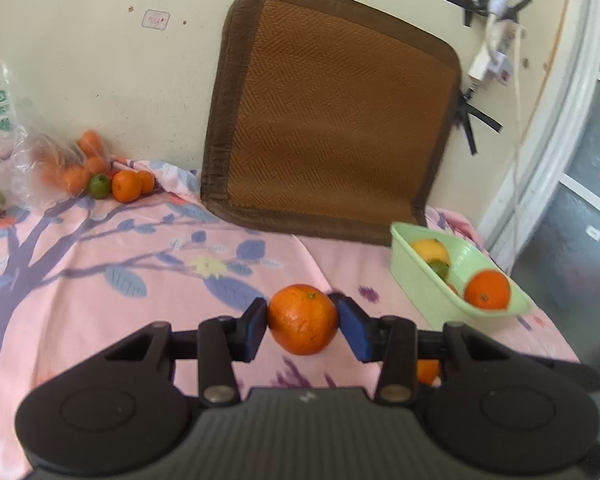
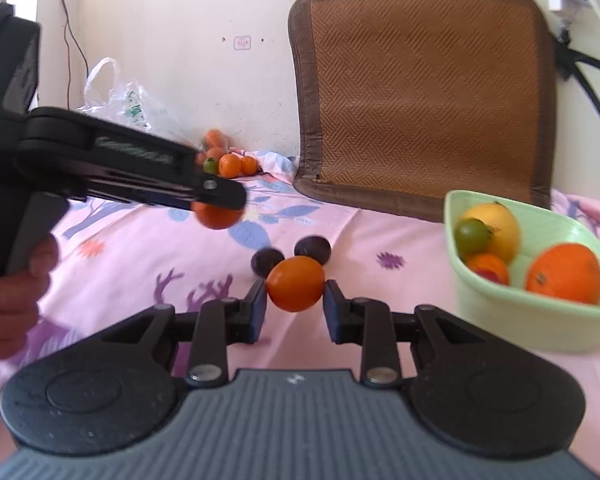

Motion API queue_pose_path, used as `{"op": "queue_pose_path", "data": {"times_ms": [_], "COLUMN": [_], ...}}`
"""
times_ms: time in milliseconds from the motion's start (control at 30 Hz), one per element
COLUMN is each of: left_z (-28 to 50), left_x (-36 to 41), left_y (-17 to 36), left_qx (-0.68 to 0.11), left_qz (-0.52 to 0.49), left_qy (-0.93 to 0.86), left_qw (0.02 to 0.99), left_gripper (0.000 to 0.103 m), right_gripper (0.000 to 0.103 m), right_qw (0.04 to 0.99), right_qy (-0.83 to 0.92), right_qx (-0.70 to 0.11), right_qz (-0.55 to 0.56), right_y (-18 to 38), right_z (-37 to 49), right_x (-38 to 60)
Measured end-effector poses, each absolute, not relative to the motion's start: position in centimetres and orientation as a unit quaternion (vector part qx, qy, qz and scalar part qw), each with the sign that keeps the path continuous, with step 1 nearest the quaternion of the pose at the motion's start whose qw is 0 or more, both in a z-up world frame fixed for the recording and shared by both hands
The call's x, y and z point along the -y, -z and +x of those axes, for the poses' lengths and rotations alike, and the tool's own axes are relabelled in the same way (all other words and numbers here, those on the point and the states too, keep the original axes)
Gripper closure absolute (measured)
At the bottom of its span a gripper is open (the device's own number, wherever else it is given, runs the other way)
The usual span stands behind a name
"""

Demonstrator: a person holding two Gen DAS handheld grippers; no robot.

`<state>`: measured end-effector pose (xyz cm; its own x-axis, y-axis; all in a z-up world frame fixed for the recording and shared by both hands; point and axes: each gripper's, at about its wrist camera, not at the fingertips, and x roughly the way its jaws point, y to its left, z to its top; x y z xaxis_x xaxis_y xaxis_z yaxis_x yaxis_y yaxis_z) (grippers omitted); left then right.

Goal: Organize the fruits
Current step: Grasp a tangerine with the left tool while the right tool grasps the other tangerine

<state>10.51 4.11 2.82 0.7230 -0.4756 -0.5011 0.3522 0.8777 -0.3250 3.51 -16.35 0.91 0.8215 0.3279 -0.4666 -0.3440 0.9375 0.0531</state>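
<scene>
Pink floral cloth (image 1: 100, 280) covers the surface, with a cream wall and a brown woven mat (image 1: 332, 112) leaning against it behind.

Far left by the wall, a clear plastic bag (image 1: 4, 152) lies open, and a small heap of fruit (image 1: 100, 176) spills from it: several oranges and one green fruit, still unsorted.

Toward the middle, the left tongs (image 1: 303, 322) are closed on an orange (image 1: 303, 319), pads pressed to either side of it, held clear above the cloth. The right wrist view shows this tool coming in from the left with its orange under the tip.

Two dark round fruits (image 2: 292, 254) sit on the cloth just beyond the right tongs (image 2: 295, 304), which pinch a smaller, smooth orange fruit (image 2: 295, 283) between their pads, also lifted off the cloth.

At the right stands a pale green basket (image 2: 540, 320). Inside are a yellow citrus, a small green fruit, a little reddish-orange one and a large orange.

Judging by this, the job is partly done: four pieces are in the basket, two more are in hand near it, while the two dark fruits and the pile by the bag are left.
</scene>
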Motion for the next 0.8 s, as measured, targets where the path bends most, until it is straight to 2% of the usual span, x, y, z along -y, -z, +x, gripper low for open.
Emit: {"op": "queue_pose_path", "data": {"times_ms": [167,567,800], "left_z": [6.5,3.9,3.5], "left_x": [-3.7,-2.2,-2.0], "left_y": [-1.5,0.4,0.3], "left_qx": [-0.315,-0.319,-0.314], "left_qz": [-0.095,-0.049,-0.038], "left_qy": [0.245,0.237,0.228], "left_qw": [0.912,0.916,0.921], "left_gripper": [0.063,0.061,0.054], "right_gripper": [0.07,0.069,0.067], "right_qw": [0.959,0.952,0.952], "right_qy": [-0.156,-0.146,-0.145], "right_qx": [-0.236,-0.269,-0.268], "right_qz": [-0.017,-0.01,-0.009], "right_y": [-0.6,0.9,1.1], "right_z": [0.7,-0.6,-0.7], "right_x": [17.7,18.0,18.0]}}
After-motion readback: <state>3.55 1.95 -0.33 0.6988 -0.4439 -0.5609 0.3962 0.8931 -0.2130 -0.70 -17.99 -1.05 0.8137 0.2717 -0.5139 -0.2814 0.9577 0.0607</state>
